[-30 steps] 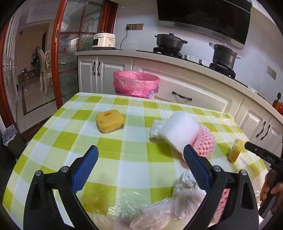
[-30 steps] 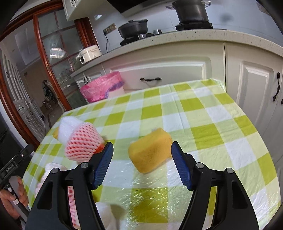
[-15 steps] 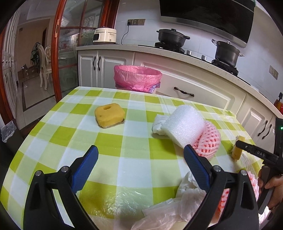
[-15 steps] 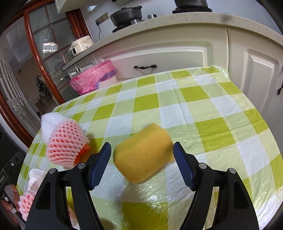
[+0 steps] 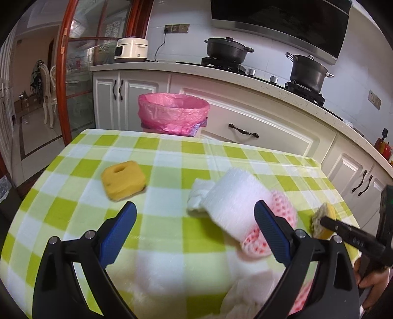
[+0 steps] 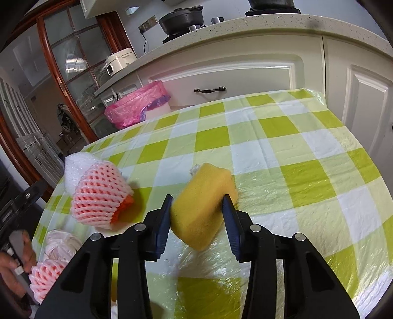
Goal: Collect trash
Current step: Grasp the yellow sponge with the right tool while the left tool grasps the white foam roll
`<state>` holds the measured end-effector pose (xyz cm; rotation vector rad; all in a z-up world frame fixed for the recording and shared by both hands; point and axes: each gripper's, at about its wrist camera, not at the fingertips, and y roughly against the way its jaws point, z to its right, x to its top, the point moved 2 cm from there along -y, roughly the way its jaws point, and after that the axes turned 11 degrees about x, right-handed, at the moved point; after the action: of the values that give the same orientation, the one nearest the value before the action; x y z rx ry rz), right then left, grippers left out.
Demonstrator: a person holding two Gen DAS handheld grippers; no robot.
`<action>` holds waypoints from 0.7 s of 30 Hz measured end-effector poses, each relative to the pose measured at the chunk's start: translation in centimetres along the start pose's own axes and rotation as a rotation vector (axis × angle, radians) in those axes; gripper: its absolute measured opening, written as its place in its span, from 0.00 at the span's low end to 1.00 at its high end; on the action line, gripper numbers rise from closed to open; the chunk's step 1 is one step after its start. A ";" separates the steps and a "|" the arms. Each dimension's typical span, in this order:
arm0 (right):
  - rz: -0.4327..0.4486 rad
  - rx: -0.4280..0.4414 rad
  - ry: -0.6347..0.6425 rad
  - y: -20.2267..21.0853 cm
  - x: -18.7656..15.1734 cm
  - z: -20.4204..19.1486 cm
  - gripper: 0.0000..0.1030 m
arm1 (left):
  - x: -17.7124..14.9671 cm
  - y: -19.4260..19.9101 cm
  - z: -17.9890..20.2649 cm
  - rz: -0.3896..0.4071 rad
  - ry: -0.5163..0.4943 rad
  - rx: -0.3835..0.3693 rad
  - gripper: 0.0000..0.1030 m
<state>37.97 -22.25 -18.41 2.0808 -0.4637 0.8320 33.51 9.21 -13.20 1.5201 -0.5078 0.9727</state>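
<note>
Two blue pads of the right gripper (image 6: 196,211) are closing on a yellow sponge (image 6: 202,203), lying on the checked table (image 6: 294,152) well short of the pink-lined bin (image 6: 137,108). The left gripper (image 5: 195,225) is held open and empty, farther from that bin. If only the soft corner is pinched, the sponge may be squeezed out.

A bright kitchen with cream cabinets behind a checked table

White panelled cabinets (image 5: 245,130) with dark handles run under a speckled pale counter (image 5: 282,90); two black pots (image 5: 227,50) sit on the hob beneath a dark hood (image 5: 282,22); a white rice cooker (image 5: 131,49) stands plugged into a wall socket (image 5: 176,28); a red-brown wooden glass door (image 5: 73,73) opens left onto a tiled floor (image 5: 32,139) and a pale chair (image 5: 48,81); daylight glares on the table's green-and-white cloth (image 5: 172,159).
</note>
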 end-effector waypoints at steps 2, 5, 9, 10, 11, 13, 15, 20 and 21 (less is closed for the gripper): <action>0.002 0.007 -0.005 0.1 0.0 0.0 0.38 | 0.5 -0.9 0.5 -0.011 0.004 -0.012 0.90; 0.014 0.020 -0.006 0.5 0.2 -0.2 0.37 | 1.3 -2.1 1.6 -0.022 -0.012 -0.030 0.90; 0.031 0.036 -0.012 1.1 0.7 -0.2 0.37 | 1.8 -3.5 3.1 -0.043 -0.033 -0.054 0.89; 0.033 0.039 -0.014 1.2 0.8 -0.1 0.37 | 1.8 -3.9 3.6 -0.052 -0.043 -0.059 0.88; 0.037 0.042 -0.015 1.3 0.9 -0.1 0.37 | 1.7 -4.2 4.0 -0.061 -0.053 -0.060 0.87; 0.045 0.046 -0.018 1.7 1.1 0.1 0.37 | 1.5 -4.9 4.6 -0.082 -0.072 -0.069 0.86; 0.047 0.050 -0.023 1.9 1.1 0.4 0.37 | 1.0 -5.3 5.4 -0.102 -0.093 -0.079 0.86; 0.050 0.052 -0.028 2.1 1.0 0.6 0.37 | 0.1 -5.8 6.5 -0.112 -0.133 -0.074 0.79; 0.052 0.052 -0.026 2.3 1.0 0.6 0.37 | 0.1 -5.8 6.5 -0.110 -0.132 -0.073 0.70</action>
<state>37.61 -24.08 -16.68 2.1380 -0.5169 0.8563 39.96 4.20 -16.22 1.5365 -0.5417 0.7651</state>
